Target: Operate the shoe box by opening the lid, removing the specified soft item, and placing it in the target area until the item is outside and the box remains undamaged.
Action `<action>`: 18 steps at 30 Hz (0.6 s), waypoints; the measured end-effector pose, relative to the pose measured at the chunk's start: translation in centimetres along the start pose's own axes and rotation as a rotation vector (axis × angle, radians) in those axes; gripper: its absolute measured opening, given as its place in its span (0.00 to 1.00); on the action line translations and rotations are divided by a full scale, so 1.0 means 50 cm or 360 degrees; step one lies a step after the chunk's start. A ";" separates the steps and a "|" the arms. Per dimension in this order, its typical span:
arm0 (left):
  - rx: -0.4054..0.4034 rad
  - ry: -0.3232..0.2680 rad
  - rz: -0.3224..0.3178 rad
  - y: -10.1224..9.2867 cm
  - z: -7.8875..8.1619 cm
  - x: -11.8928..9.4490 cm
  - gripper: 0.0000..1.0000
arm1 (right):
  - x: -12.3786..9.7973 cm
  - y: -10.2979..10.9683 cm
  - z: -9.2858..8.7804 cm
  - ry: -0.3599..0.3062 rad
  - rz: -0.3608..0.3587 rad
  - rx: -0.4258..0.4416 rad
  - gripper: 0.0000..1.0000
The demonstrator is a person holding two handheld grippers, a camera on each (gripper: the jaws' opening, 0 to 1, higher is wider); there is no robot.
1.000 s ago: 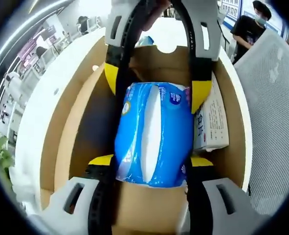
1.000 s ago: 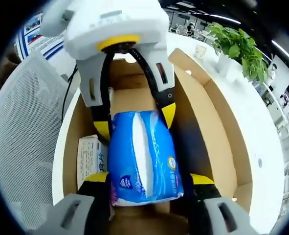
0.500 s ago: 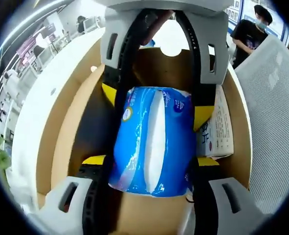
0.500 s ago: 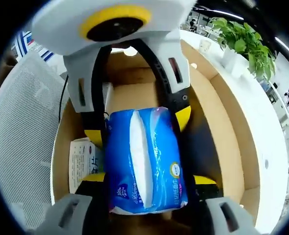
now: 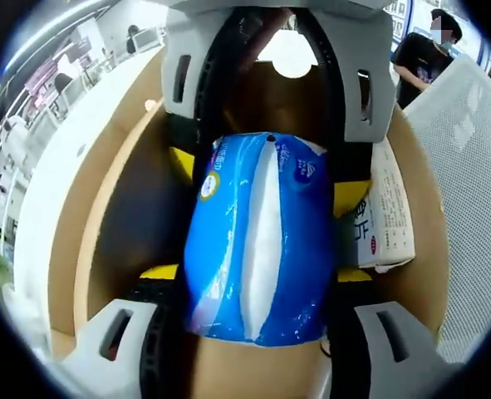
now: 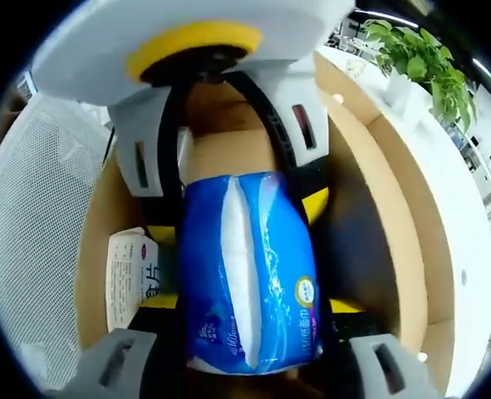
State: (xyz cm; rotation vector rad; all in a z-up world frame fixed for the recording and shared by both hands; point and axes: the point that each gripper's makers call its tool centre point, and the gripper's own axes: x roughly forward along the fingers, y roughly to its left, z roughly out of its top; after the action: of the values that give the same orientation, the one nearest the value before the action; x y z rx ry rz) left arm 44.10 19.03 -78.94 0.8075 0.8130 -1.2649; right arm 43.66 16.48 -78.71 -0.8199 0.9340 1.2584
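A blue plastic tissue pack (image 5: 257, 233) hangs lengthwise over the open cardboard shoe box (image 5: 104, 224). My left gripper (image 5: 256, 274) is shut on its near end, yellow jaw tips on either side. The right gripper (image 5: 266, 170) comes in from the top and clamps the far end. In the right gripper view the same pack (image 6: 245, 283) sits in my right gripper (image 6: 253, 303), which is shut on it. There the left gripper (image 6: 237, 208) grips the opposite end. The box wall (image 6: 395, 216) runs along the right.
A small white printed carton (image 5: 386, 224) lies inside the box against one wall (image 6: 129, 274). A grey mesh chair (image 5: 469, 166) (image 6: 29, 249) stands beside the box. The box rests on a white table (image 5: 54, 183). A potted plant (image 6: 428, 58) and a person (image 5: 424, 46) are farther off.
The tissue pack has come up from the box floor between both grippers. It now looks larger and hides more of the box bottom. Both grippers keep their hold.
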 end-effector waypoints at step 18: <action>-0.0122 -0.0159 -0.0054 0.002 -0.003 0.009 0.69 | 0.024 0.005 0.001 -0.0017 0.0040 -0.0041 0.64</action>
State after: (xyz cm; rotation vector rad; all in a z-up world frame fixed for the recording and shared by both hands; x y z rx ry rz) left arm 44.22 18.95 -79.42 0.6666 0.7928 -1.2860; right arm 43.47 17.03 -79.80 -0.8233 0.9235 1.2977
